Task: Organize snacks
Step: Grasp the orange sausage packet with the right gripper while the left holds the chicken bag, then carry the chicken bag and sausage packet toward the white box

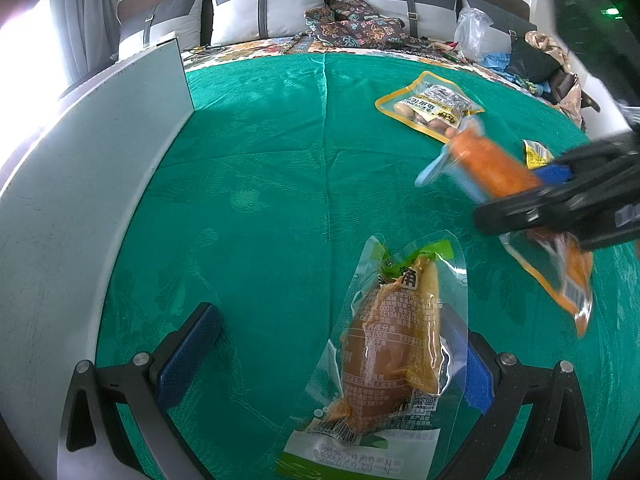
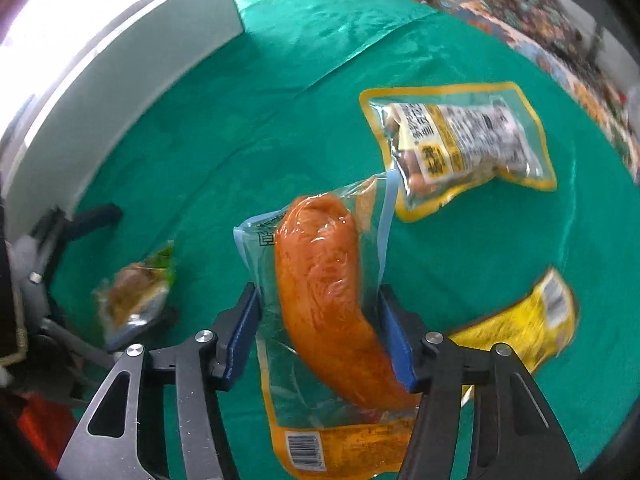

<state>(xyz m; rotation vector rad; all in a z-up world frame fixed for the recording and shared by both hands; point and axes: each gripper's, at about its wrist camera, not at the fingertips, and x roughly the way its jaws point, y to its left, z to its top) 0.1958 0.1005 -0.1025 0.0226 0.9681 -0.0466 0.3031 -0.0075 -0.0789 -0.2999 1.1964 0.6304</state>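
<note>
My right gripper (image 2: 318, 292) is shut on an orange sausage in a clear packet (image 2: 320, 280), its blue pads (image 2: 394, 340) pressing on both sides. In the left wrist view this packet (image 1: 492, 160) hangs blurred above the green cloth at the right, held by the right gripper (image 1: 560, 200). My left gripper (image 1: 332, 320) stands open low over the cloth. A brown snack in a clear packet with green trim (image 1: 392, 352) lies between its fingers, close against the right pad (image 1: 476, 376). The same brown packet (image 2: 136, 292) shows blurred in the right wrist view.
A yellow-rimmed peanut packet (image 1: 430, 106) (image 2: 460, 148) and a yellow packet (image 2: 528, 320) (image 1: 536, 152) lie on the green cloth (image 1: 260, 160). A pale grey board (image 1: 80, 200) stands along the left. Pillows (image 1: 264, 12), patterned fabric and bags sit at the back.
</note>
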